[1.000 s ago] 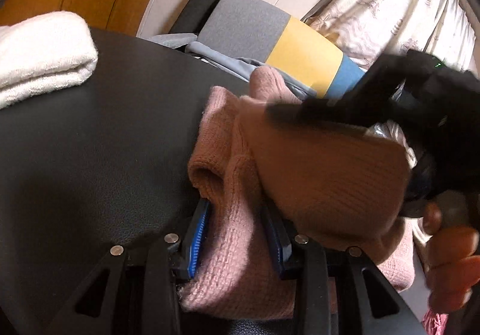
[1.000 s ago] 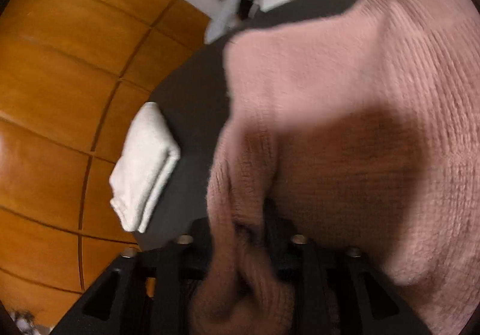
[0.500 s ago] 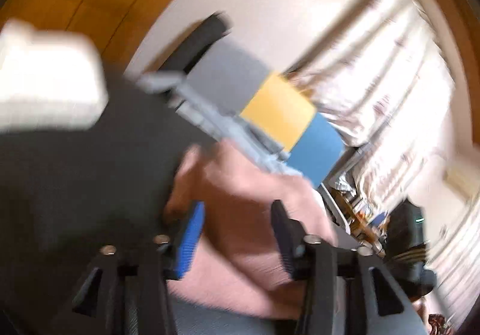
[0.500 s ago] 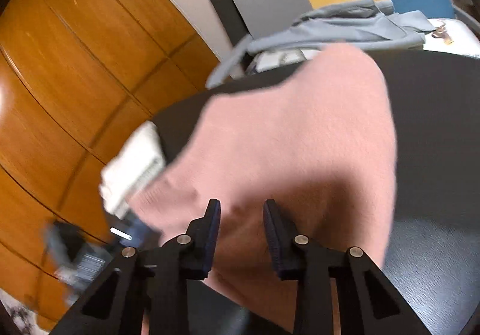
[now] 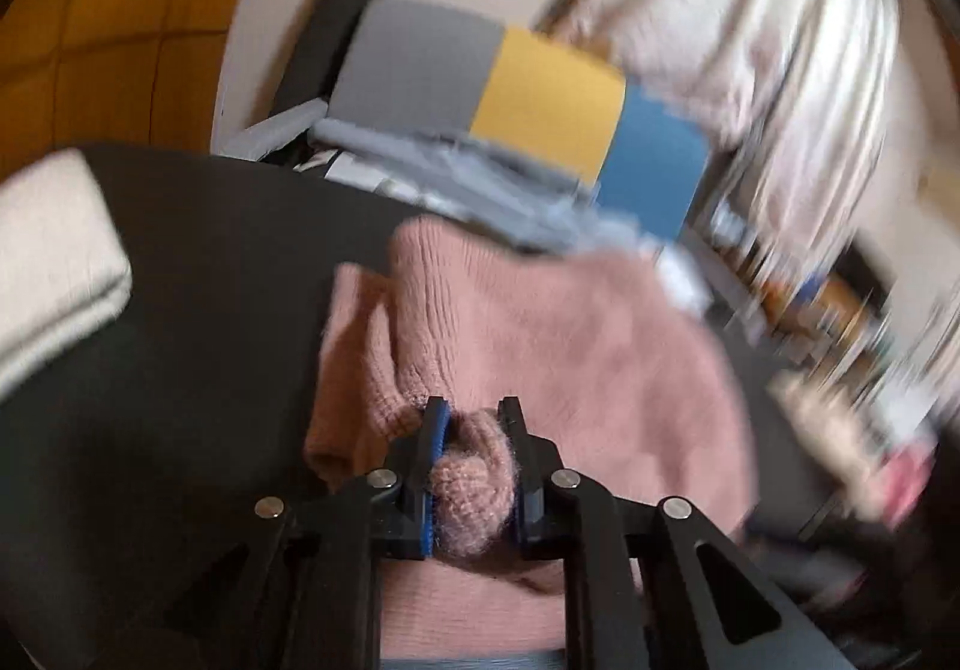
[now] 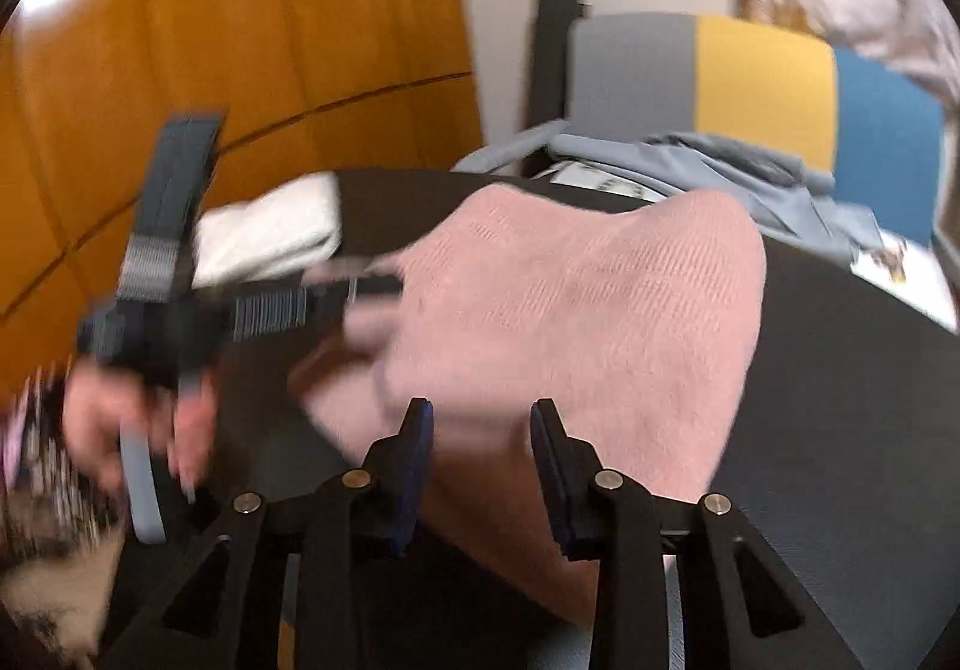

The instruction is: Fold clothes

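The left claw (image 5: 473, 418) has just been closing and is now clamped on a bunched fold of the pink sweater (image 5: 540, 346), with knit bulging out between its pads. The right claw (image 6: 480, 418) stands apart: the sweater lies under and ahead of it, but its pads (image 6: 420, 430) press on nothing that can be made out. The right-wrist view also shows the left claw's body off to the left, gripped by a hand (image 6: 126, 418).

The sweater sits on the black table (image 5: 180, 310), spread ahead and to the right of the left claw, one thick roll of it just left of the pads. A folded white towel (image 5: 48, 262) lies well apart, far to the left. Beyond the table's far edge is a chair (image 5: 510, 82) with grey clothes (image 5: 468, 172) draped on it.

Risks, as I judge them: the left claw holds a thick wad, not one clean edge, so lifting may drag several layers together and spoil the fold. The knit is loose and could slip out of the pads or snag on them. With the right claw gripping nothing, the far side may sag or slide along the smooth table toward its edge. Both views are blurred, so the exact hold is hard to confirm.

No containers are in view
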### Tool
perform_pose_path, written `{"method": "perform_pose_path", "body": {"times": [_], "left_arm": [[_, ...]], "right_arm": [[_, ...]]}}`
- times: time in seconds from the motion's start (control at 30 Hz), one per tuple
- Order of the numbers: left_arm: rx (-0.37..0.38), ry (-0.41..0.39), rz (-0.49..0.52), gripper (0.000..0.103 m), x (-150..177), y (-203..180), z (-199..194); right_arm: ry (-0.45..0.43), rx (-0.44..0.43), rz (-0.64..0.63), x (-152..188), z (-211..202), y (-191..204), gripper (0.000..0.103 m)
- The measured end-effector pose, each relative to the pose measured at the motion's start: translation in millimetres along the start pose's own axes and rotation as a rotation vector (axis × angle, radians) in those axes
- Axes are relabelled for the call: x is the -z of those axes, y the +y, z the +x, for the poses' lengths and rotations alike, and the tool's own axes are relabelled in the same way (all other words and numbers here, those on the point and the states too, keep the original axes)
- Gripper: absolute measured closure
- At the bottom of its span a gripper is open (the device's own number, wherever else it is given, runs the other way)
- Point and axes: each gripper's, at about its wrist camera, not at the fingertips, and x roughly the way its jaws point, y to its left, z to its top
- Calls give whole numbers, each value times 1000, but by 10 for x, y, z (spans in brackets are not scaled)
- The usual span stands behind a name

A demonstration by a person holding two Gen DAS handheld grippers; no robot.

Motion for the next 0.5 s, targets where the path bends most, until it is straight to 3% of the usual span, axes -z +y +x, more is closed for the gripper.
{"method": "perform_pose_path", "body": {"times": [0.07, 0.2, 0.37, 0.5], "left_arm": [[65, -33, -48, 89, -25, 60, -122], [56, -9, -15, 89, 87, 23, -139], [38, -58, -103, 89, 344, 172, -346], [-95, -48, -56, 88, 741, 187, -259]], "right_arm": [[55, -5, -46, 125, 15, 16, 92], [129, 29, 12, 344, 188, -165, 97], [111, 210, -47, 340, 117, -228, 100], [116, 220, -59, 417, 4, -259, 100]]}}
